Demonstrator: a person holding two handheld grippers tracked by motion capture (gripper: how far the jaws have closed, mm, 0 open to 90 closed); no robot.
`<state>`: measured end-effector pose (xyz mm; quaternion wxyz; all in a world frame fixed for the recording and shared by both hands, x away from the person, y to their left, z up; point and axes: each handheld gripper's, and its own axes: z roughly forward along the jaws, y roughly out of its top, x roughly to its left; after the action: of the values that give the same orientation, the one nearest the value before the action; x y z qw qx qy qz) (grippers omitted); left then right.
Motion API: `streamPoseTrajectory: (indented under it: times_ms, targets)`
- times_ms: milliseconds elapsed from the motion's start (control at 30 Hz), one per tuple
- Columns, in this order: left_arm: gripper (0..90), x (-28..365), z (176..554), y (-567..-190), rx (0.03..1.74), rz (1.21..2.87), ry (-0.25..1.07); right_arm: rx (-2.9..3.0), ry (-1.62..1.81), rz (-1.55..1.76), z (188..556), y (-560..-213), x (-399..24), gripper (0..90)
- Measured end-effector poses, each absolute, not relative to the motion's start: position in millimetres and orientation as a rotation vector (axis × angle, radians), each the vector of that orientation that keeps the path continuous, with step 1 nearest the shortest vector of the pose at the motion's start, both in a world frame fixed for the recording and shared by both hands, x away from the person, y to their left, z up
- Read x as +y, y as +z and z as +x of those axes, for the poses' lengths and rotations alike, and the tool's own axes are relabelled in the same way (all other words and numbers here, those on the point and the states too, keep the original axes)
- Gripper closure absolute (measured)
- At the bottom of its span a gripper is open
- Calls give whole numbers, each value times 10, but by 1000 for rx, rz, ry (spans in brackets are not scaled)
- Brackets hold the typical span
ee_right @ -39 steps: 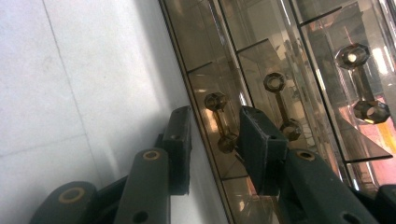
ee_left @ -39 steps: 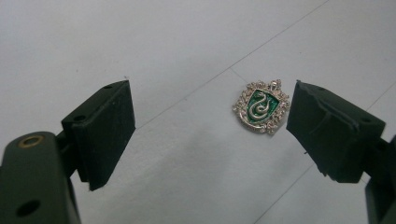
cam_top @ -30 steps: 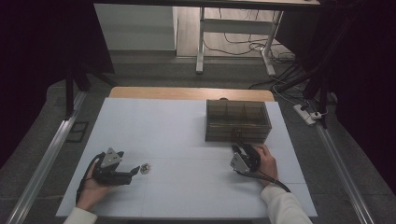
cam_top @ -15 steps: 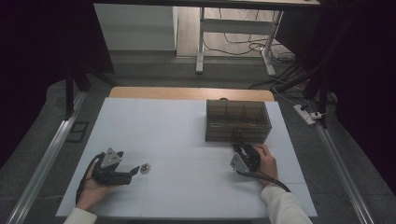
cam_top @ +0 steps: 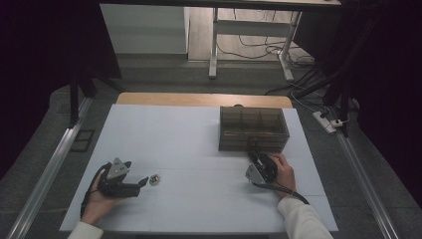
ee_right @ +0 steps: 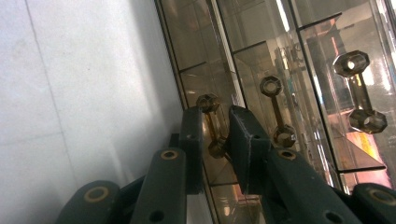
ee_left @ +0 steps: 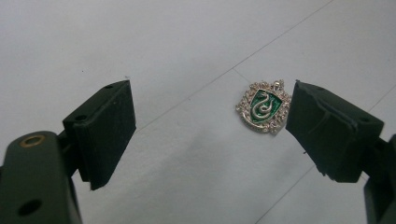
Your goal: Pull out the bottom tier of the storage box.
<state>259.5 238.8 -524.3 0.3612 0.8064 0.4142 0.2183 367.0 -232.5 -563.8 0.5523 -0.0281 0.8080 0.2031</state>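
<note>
Right tongs: the right gripper (ee_right: 215,135) stood with its jaws narrowed around the amber faceted bar handle (ee_right: 212,126) of a drawer; they had just been closing, the handle between them, the pads hard against it or nearly so.
Left tongs: the left gripper (ee_left: 210,126) was spread wide over the white table top (cam_top: 189,129), holding nothing.
Badge: the small silver crest charm with a green enamel shield and snake (ee_left: 264,106) lay flat on the table between the left jaws, just beside the right-hand pad.
Drawer box: the smoky clear acrylic drawer chest (cam_top: 254,128) sat on the far right of the table, touching the tips of the right gripper in the high view.
Step in hand, as I judged it: gripping the handle to draw the drawer open.
Doing it well: finish the squeeze squarely on the bar's middle, then pull straight toward the near edge, slowly, so the light chest would not slide.
Risk: a skewed pull could jam the drawer.
</note>
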Motion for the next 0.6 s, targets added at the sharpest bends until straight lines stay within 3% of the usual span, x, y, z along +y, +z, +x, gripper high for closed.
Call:
streamPoseTrajectory:
  times_ms: [600]
  targets:
    - [153, 2392, 2592, -5243, 1070, 2075, 566, 1902, 434, -69, 3685, -5644, -2353, 768]
